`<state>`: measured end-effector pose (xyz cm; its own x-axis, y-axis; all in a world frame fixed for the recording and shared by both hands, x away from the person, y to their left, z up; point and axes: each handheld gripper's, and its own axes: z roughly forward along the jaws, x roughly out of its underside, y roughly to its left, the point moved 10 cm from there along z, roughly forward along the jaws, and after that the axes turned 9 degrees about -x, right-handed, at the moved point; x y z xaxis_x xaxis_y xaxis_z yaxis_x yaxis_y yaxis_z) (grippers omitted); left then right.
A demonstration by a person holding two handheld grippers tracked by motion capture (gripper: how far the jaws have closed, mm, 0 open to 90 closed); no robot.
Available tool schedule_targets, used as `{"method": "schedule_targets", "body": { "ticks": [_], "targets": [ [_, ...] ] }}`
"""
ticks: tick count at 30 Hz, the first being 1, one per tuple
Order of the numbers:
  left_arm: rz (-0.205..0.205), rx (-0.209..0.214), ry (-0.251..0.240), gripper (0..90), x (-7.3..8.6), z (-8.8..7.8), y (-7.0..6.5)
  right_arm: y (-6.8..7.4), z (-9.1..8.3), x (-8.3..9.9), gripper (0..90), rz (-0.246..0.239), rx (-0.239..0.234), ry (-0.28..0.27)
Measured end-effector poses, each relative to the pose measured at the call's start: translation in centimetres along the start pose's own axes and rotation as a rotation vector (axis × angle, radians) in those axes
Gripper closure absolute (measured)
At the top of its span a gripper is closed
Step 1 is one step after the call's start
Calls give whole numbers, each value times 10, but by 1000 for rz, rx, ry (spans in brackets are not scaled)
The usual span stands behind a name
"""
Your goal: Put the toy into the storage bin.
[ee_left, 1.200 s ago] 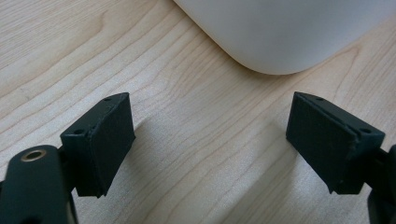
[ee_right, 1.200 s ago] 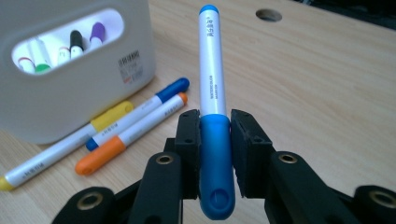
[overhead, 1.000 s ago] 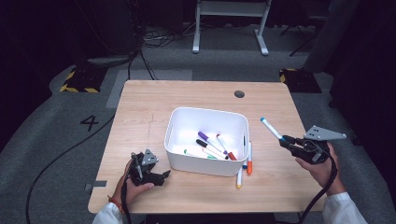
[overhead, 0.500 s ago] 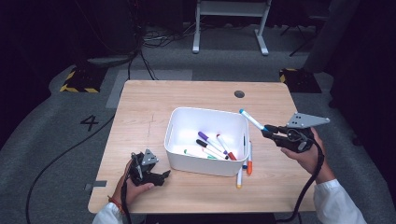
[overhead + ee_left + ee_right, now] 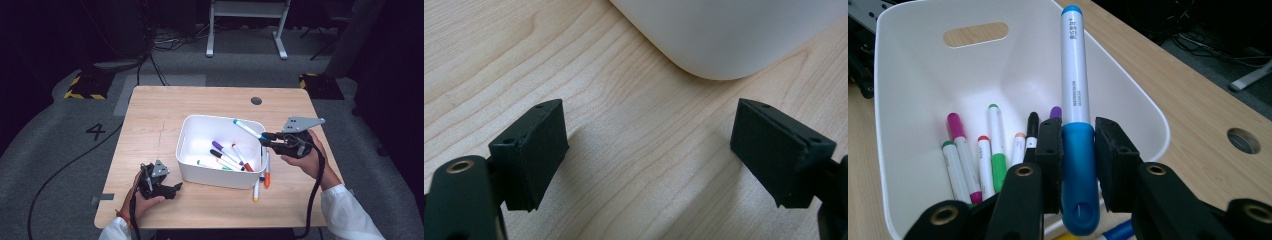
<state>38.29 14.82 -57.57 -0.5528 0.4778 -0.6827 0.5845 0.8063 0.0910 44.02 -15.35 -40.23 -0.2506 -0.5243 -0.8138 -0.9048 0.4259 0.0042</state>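
Clamping blue marker, right hand-held gripper over bin; left hand-held gripper released.

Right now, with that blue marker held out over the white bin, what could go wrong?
The right gripper pinches the blue marker only by its cap end, so the long barrel could swivel or slip. Its tip hangs just past the white bin rim, so an early release might drop it onto the table. Three loose markers beside the bin could get knocked away.
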Motion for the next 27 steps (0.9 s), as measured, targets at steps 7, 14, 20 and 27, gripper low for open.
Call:
{"method": "schedule_targets", "body": {
  "ticks": [7,14,20,27],
  "targets": [
    [1,6,0,153,0,0,0,12,29,-9,741,-60,-63,51],
    [2,7,0,153,0,0,-1,24,57,-9,741,-74,-155,131],
    [2,8,0,153,0,0,-1,30,73,-3,741,-118,-187,214],
    [2,7,0,153,0,0,-1,42,80,5,740,-149,-241,300]
  ]
}}
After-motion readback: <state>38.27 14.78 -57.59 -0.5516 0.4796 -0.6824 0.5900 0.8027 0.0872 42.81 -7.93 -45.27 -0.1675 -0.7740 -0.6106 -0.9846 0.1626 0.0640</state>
